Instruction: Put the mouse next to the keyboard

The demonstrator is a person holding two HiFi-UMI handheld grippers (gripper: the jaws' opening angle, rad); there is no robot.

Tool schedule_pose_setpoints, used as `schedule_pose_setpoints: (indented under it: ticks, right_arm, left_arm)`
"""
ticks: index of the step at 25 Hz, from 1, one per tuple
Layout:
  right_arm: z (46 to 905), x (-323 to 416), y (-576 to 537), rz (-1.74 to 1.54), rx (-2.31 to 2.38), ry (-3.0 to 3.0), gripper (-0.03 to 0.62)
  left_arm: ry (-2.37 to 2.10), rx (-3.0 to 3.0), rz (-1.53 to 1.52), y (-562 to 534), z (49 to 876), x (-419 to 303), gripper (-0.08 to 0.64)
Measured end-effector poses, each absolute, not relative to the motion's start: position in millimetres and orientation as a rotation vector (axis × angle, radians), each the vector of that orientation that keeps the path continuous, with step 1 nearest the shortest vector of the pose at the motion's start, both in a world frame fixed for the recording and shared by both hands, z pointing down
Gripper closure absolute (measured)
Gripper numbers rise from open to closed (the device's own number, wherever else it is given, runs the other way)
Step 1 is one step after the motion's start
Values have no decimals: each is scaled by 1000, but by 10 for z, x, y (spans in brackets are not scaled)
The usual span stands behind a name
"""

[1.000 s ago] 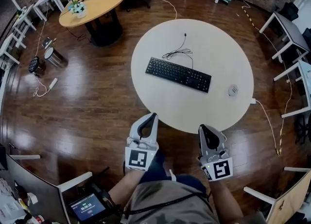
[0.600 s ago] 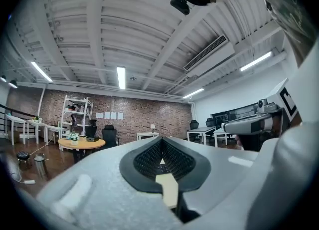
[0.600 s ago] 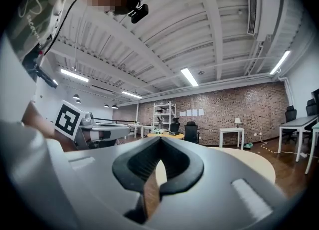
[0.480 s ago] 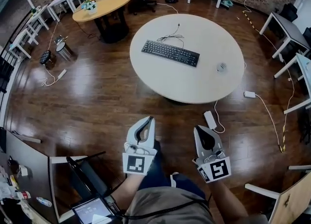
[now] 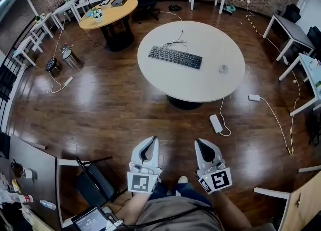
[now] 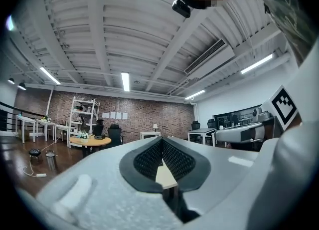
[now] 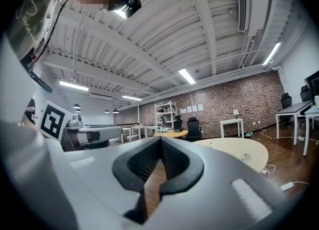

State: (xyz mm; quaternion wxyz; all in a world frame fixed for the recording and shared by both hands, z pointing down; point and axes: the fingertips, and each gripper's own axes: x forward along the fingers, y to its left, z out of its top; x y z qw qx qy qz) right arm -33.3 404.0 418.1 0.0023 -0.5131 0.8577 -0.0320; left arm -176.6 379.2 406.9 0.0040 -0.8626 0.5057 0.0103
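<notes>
Head view shows a small, rounded grey mouse (image 5: 223,68) lying on the right part of the round cream counter (image 5: 200,87) in the upper centre of the frame, well apart from the long black keyboard (image 5: 175,57) to its left. At the bottom, over the dark wooden floor (image 5: 100,109), the left gripper (image 5: 150,142) and the right gripper (image 5: 201,144) have their jaws pressed together, holding nothing.

Left claw (image 6: 162,146) closed, empty, pointing level toward a brick wall (image 6: 134,119)
</notes>
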Motion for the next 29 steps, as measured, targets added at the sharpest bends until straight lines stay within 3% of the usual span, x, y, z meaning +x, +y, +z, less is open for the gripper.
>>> schedule_pose_setpoints:
  ticks: [29]
  right_arm:
    - [3925,-617,3977,103,-1645,2723,589]
  left_arm:
    - [1491,-2666,156,3746,3698,-1985,558]
